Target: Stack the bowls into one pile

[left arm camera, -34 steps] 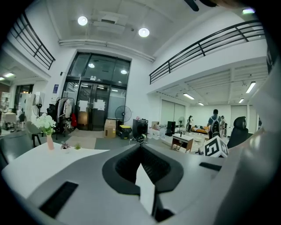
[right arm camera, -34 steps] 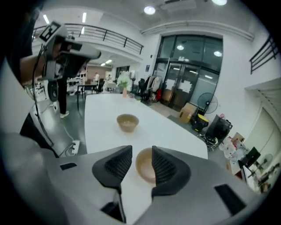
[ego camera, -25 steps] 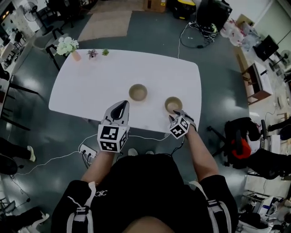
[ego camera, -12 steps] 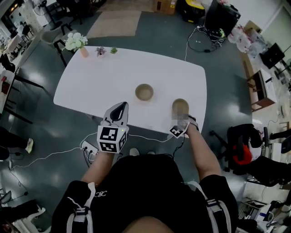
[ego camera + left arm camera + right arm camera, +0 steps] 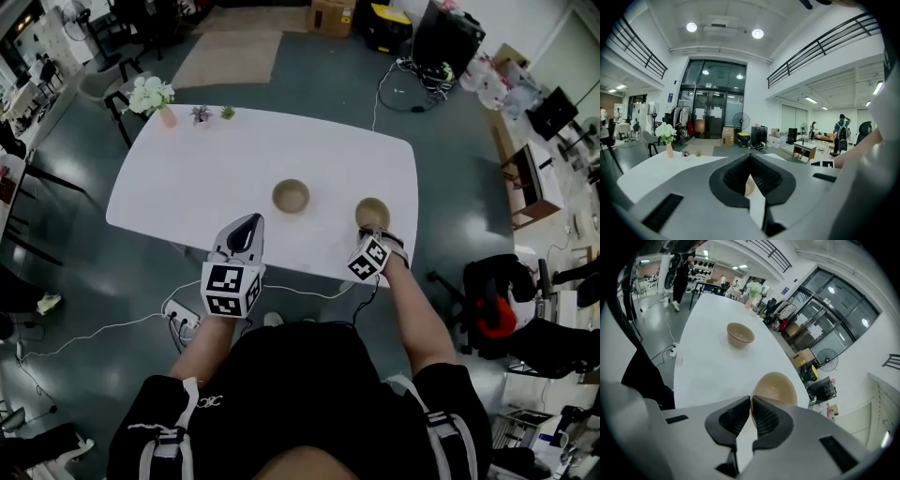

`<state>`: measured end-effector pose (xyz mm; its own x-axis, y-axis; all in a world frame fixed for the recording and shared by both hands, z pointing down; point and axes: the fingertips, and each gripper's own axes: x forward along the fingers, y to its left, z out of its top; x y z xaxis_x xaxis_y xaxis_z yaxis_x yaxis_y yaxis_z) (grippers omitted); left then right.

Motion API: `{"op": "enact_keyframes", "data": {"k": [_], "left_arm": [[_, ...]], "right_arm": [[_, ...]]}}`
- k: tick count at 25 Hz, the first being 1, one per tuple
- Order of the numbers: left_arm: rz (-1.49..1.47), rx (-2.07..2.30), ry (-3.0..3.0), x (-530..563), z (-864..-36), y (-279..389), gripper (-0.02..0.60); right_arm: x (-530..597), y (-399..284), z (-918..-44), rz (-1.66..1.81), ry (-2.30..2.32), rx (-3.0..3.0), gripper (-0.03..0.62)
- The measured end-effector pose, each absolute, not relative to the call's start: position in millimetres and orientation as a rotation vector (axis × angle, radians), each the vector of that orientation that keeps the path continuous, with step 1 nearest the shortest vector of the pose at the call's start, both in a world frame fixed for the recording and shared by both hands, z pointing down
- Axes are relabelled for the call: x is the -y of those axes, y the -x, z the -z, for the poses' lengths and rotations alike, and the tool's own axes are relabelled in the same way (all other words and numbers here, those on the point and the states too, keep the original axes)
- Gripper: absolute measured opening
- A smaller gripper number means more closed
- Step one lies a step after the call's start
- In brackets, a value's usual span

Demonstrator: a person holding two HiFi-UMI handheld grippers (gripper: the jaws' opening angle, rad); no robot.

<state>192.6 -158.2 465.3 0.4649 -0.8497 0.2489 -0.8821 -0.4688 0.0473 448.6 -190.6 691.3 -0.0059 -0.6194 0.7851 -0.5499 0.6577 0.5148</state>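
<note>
Right gripper (image 5: pixel 751 398) closing on near bowl (image 5: pixel 776 386) rim; left gripper (image 5: pixel 750 157) pinched, empty — two bowls (image 5: pixel 291 195) unstacked.

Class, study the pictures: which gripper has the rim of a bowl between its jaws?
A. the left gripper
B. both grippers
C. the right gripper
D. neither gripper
C: in the right gripper view, the right gripper has the rim of the near bowl between its closing jaws, while the left gripper has its jaws together on nothing, short of the other bowl.
</note>
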Motion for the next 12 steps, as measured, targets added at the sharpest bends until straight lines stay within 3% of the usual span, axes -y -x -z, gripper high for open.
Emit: {"op": "enact_keyframes", "data": {"k": [12], "left_arm": [[-0.243,1.593,-2.491,156.4,-463.3,-191.1,0.012]], "right_arm": [[214.3,-437.3,-679.4,0.119,-0.928,1.696,0.038]]}}
